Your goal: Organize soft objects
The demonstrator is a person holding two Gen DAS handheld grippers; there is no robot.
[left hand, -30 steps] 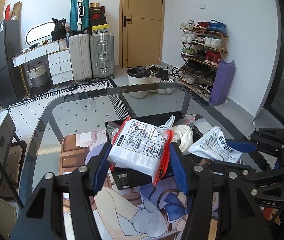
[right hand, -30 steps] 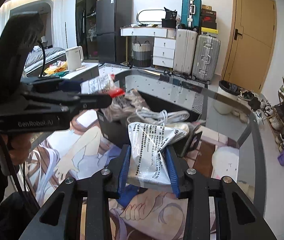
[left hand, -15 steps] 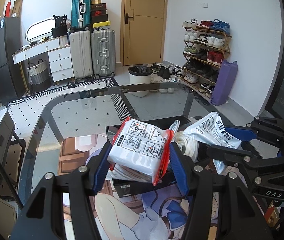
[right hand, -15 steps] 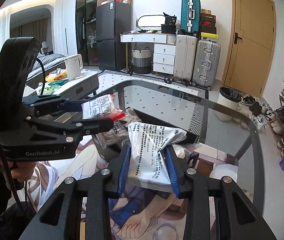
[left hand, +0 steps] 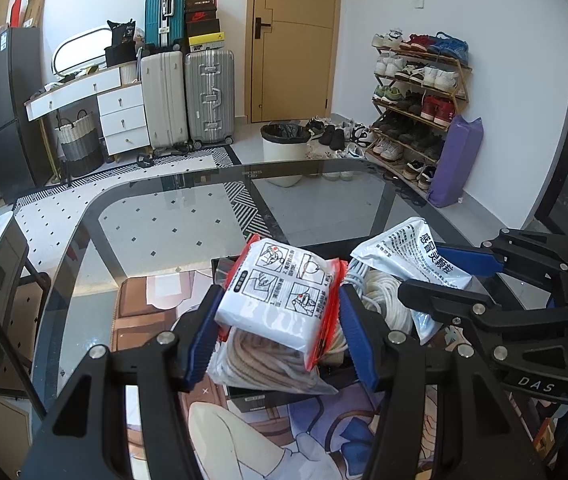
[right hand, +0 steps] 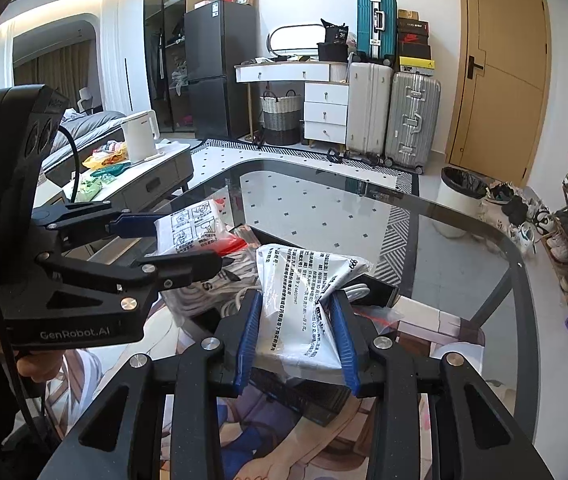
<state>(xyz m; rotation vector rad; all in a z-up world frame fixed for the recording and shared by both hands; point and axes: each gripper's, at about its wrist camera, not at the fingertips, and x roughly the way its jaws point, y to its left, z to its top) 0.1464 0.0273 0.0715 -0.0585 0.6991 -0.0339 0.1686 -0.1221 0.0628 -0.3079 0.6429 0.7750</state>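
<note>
Both cams sit right behind their own claw, looking forward and down along the fingers, super close to whatever's pinched. The left wrist view has the left claw (left hand: pixel 279 320) at bottom centre and faces the tan wooden door (left hand: pixel 294 36), with the right claw (left hand: pixel 440 276) poking in just to its right. The right wrist view sits behind its claw at bottom centre, angled more toward the black fridge (right hand: pixel 219 68), the left one off to its left. Both share the rounded dark-rimmed glass counter (left hand: pixel 171 216), the silver ribbed suitcase (left hand: pixel 209 96) and that door.
</note>
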